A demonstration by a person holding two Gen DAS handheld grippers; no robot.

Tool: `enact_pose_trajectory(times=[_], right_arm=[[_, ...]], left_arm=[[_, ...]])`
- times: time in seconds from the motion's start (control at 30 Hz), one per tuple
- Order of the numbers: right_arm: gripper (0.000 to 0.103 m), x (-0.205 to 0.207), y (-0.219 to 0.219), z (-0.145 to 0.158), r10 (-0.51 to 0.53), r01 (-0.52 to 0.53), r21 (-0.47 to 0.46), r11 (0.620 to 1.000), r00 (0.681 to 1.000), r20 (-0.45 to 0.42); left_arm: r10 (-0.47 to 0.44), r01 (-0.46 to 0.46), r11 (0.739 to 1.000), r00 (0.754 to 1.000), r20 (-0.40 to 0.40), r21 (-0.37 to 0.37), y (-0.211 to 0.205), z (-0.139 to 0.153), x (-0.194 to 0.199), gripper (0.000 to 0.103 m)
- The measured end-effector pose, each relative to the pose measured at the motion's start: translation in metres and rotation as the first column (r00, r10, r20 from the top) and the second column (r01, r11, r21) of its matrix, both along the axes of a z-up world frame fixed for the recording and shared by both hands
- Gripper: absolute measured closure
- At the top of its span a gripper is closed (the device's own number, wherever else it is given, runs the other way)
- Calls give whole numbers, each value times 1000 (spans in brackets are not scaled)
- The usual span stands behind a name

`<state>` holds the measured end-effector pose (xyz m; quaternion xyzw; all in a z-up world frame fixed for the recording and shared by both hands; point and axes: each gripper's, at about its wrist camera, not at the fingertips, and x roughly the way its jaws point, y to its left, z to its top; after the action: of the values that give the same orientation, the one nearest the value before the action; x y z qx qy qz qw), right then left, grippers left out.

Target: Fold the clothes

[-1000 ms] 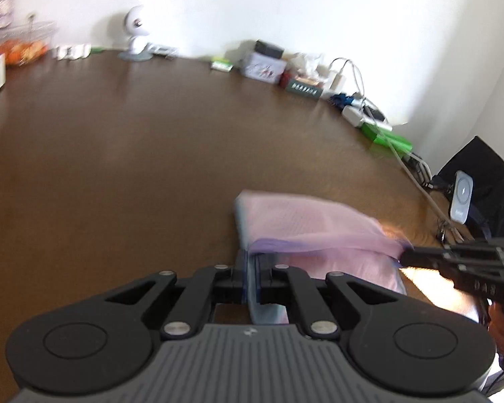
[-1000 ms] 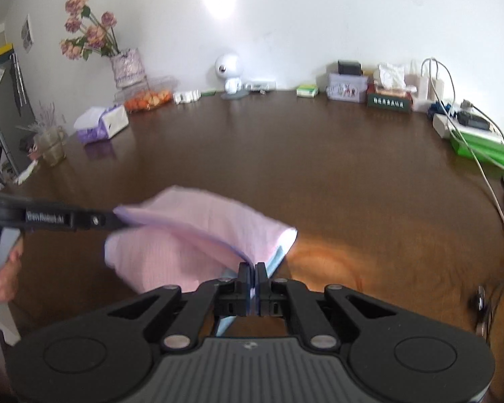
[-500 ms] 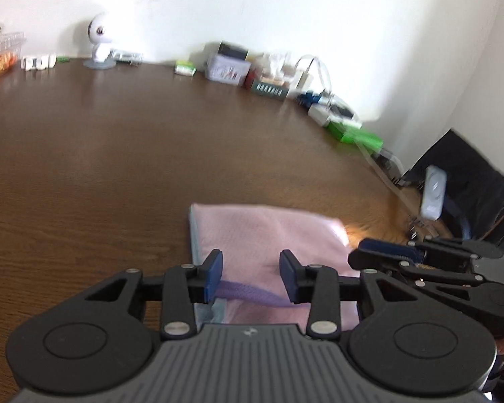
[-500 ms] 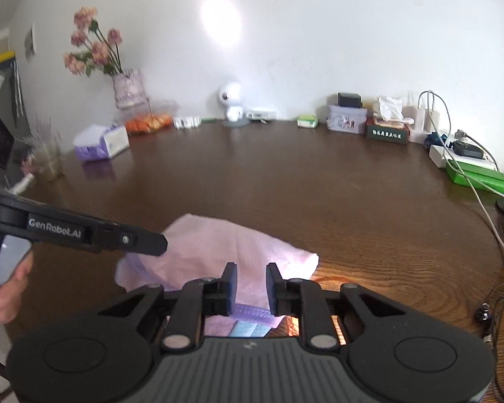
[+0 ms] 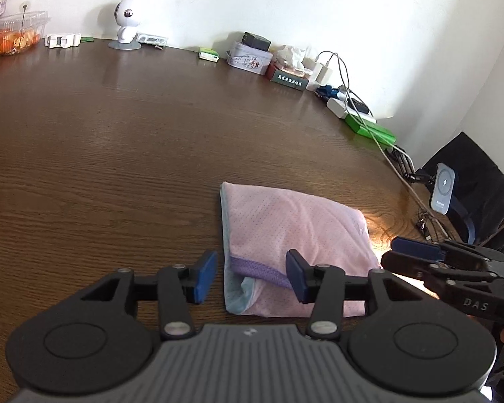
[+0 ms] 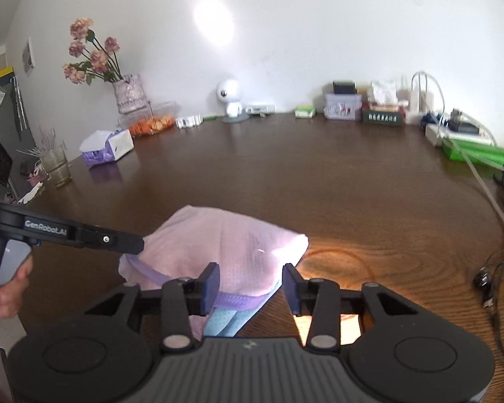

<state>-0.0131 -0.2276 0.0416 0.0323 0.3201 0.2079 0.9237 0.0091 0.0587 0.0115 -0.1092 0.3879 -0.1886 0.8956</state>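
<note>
The pink cloth (image 5: 295, 231) lies folded on the table (image 5: 117, 141), near its near edge and toward the right side, well apart from the clutter along the far edge. A purple band (image 5: 262, 273) runs along its near side, with a pale blue layer (image 5: 238, 297) showing under it at the near left corner.

The left tongs (image 5: 250, 277) stand wide, holding nothing; their blue pads (image 5: 205, 275) sit on either side of the cloth's near left corner, and I cannot tell whether they touch it. The right tongs (image 6: 250, 285) are also wide and hold nothing, poised over the cloth's near right corner, where the blue layer (image 6: 232, 319) peeks out. In the left view they show from the side at the cloth's right edge.

A sunlit patch (image 6: 336, 262) lies on the table just right of the cloth.
</note>
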Motion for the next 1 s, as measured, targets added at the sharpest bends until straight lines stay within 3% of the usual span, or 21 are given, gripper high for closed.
enact_pose_trajectory(times=[0.1, 0.13, 0.23, 0.3, 0.4, 0.53, 0.6, 0.7, 0.77, 0.93, 1.0], right_arm=[[65, 2, 8, -8, -9, 8, -28, 1000, 999, -38], [70, 1, 11, -10, -1, 0, -39, 999, 999, -45], [69, -13, 13, -5, 33, -34, -53, 998, 999, -32], [61, -27, 9, 3, 51, -51, -49, 998, 999, -9], [60, -39, 10, 5, 83, -84, -33, 996, 996, -12], [61, -42, 29, -7, 107, -109, -78, 991, 994, -29], [63, -39, 37, -13, 95, -99, -124, 987, 995, -36], [77, -35, 40, -16, 109, -110, -163, 980, 994, -16], [90, -32, 39, -15, 122, -125, -163, 979, 992, -25], [95, -27, 31, -13, 119, -124, -163, 979, 992, -45], [95, -25, 27, -12, 111, -118, -154, 981, 992, -53]], left_arm=[[10, -10, 1000, 1000, -23, -5, 2, -5, 2, 56], [14, -14, 1000, 1000, -24, -3, 3, -6, 1, 56], [-2, 2, 1000, 1000, -9, -10, 9, -3, -6, 54], [-30, 30, 999, 999, 15, -15, 14, -1, -13, 43], [-109, 110, 994, 992, 61, -5, 15, -2, -24, 22], [-135, 133, 991, 988, 80, 33, 11, -8, -28, 22], [-118, 116, 992, 990, 70, 41, 12, -12, -26, 33], [-121, 119, 992, 991, 60, 35, 15, -16, -19, 65], [-134, 131, 990, 989, 58, 49, 12, -16, -16, 73], [-230, 223, 970, 970, 72, 97, -6, -13, -21, 76], [-249, 241, 965, 966, 69, 100, -11, -14, -16, 91]])
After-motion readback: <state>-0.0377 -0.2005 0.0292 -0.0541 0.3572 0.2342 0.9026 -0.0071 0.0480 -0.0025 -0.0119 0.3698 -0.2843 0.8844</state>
